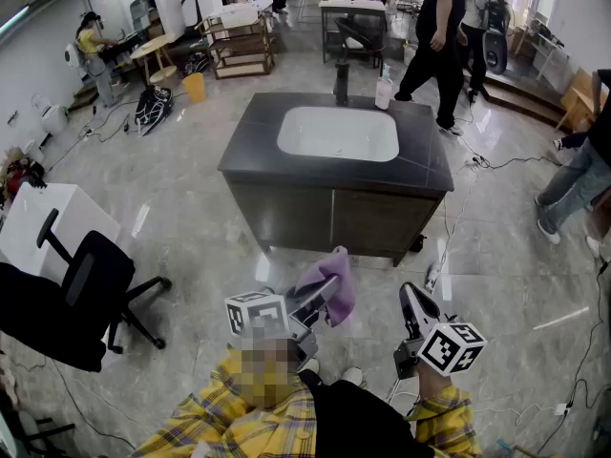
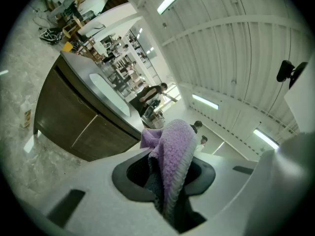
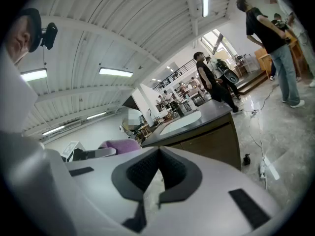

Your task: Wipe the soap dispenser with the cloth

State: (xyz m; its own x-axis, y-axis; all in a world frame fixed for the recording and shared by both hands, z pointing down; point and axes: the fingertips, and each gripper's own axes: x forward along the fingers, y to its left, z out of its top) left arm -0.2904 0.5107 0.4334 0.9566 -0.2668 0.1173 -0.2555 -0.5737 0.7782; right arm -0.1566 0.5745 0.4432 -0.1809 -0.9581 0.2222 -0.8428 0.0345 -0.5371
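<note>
Your left tool (image 1: 313, 305) is clamped on the purple cloth (image 1: 332, 280). In the left gripper view the fabric is pinched between the pads, with a thick fold bulging out past the tips, which gives you a soft wad to press against a surface rather than a loose corner. Your right tool (image 1: 410, 296) sits at the lower right of the head view. Its jaws are closed together on nothing; the right gripper view shows only floor through the notch between them. It looks free to steady whatever you wipe, though it would have to open first. The soap dispenser (image 1: 385, 93), a pale bottle, stands in the upper middle of the head view on the far edge of the dark worktop (image 1: 256, 136), just right of the faucet (image 1: 341, 82) and behind the white basin (image 1: 338, 134). It is well apart from both tools, with a stretch of bare floor and the whole cabinet front between you and it, so wiping has not begun and this reads as the approach. Both tools are held nearly level and aimed towards the cabinet, which suits carrying the cloth forward. Since the bottle is at the back, expect to reach over the basin or go round the side. People are standing near that far corner at the upper right.
</note>
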